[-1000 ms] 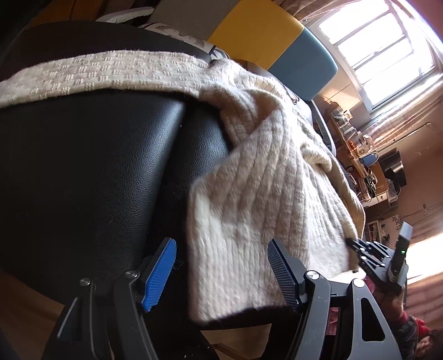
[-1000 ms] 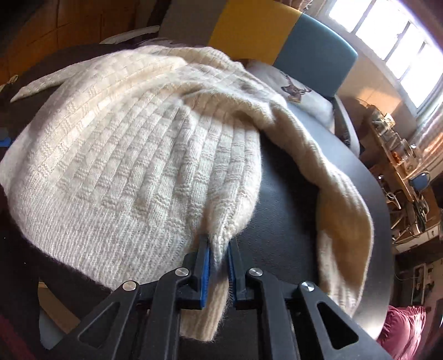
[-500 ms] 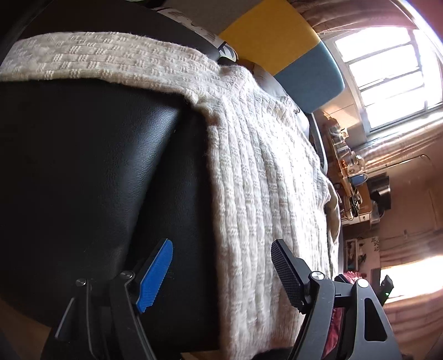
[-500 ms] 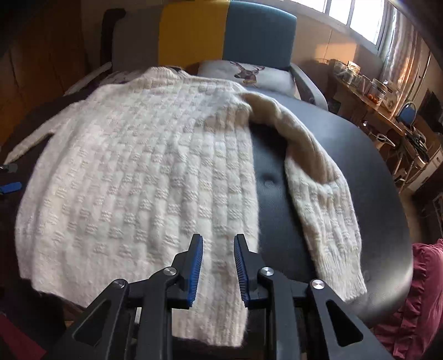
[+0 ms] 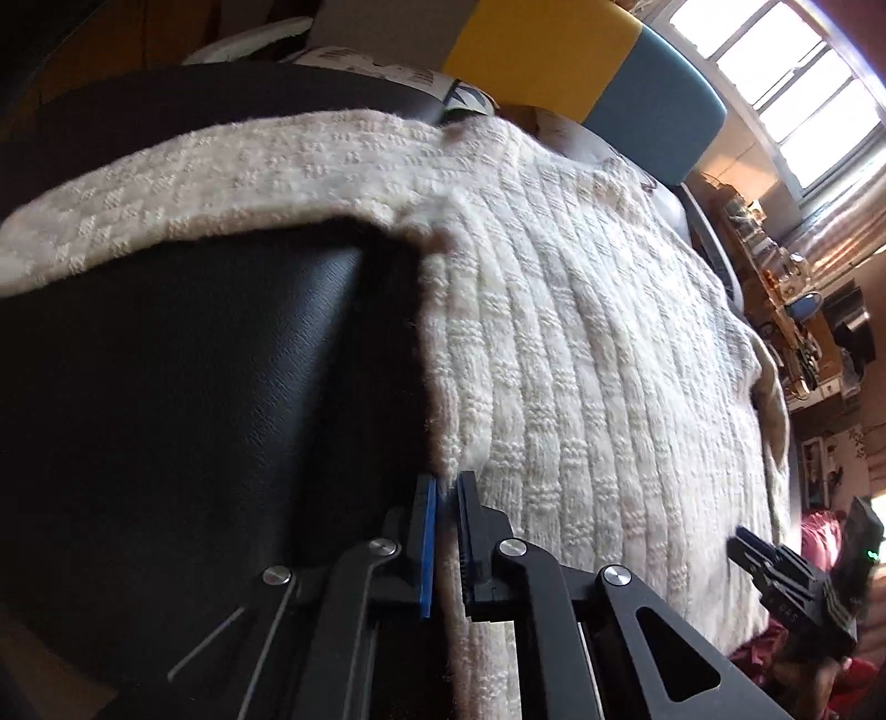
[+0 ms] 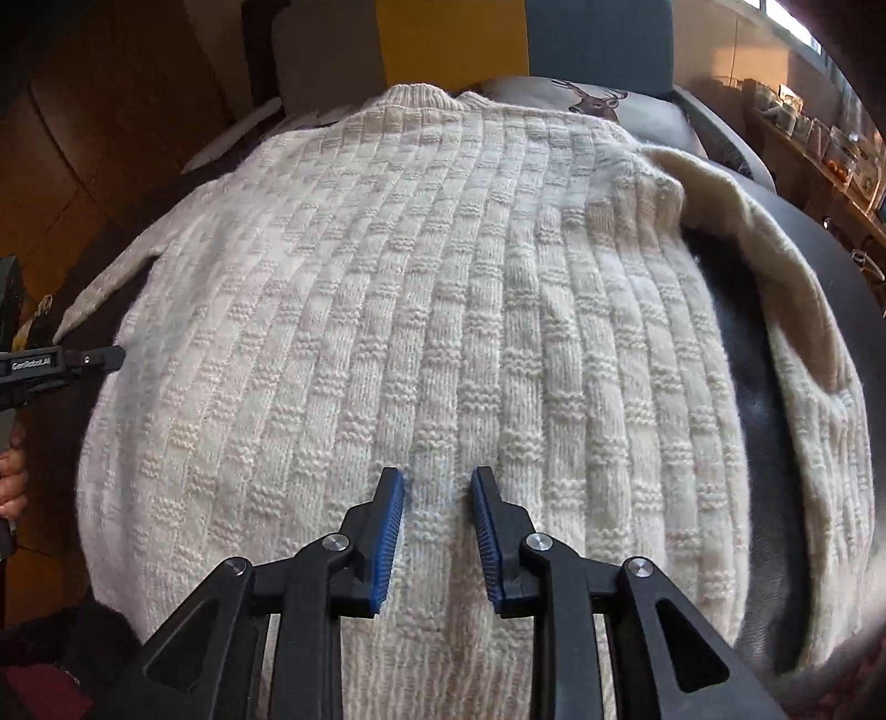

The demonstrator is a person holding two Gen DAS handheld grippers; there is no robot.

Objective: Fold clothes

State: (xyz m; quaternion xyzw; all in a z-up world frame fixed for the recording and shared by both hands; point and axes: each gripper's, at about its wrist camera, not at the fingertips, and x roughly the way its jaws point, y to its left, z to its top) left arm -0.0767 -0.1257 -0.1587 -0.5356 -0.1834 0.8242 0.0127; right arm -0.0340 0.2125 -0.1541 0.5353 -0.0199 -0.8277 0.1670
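The cream knit sweater (image 6: 443,310) lies spread flat on a black padded surface (image 5: 194,387), its bottom hem cut off at 6 o'clock behind the tongs. The left tongs (image 5: 447,487) are pinched narrow on the sweater's side edge. The right tongs (image 6: 437,482) stand apart over the lower body, gripping nothing. At 12 o'clock a deer-print cushion (image 6: 587,105) is half hidden behind the collar.

The left wrist view looks close and low along the left side edge of the cream basket-weave knitted sweater (image 5: 598,354). The right wrist view faces its hem squarely from just above. Both share the sweater's body and the yellow-and-blue padded chair back (image 6: 520,39).
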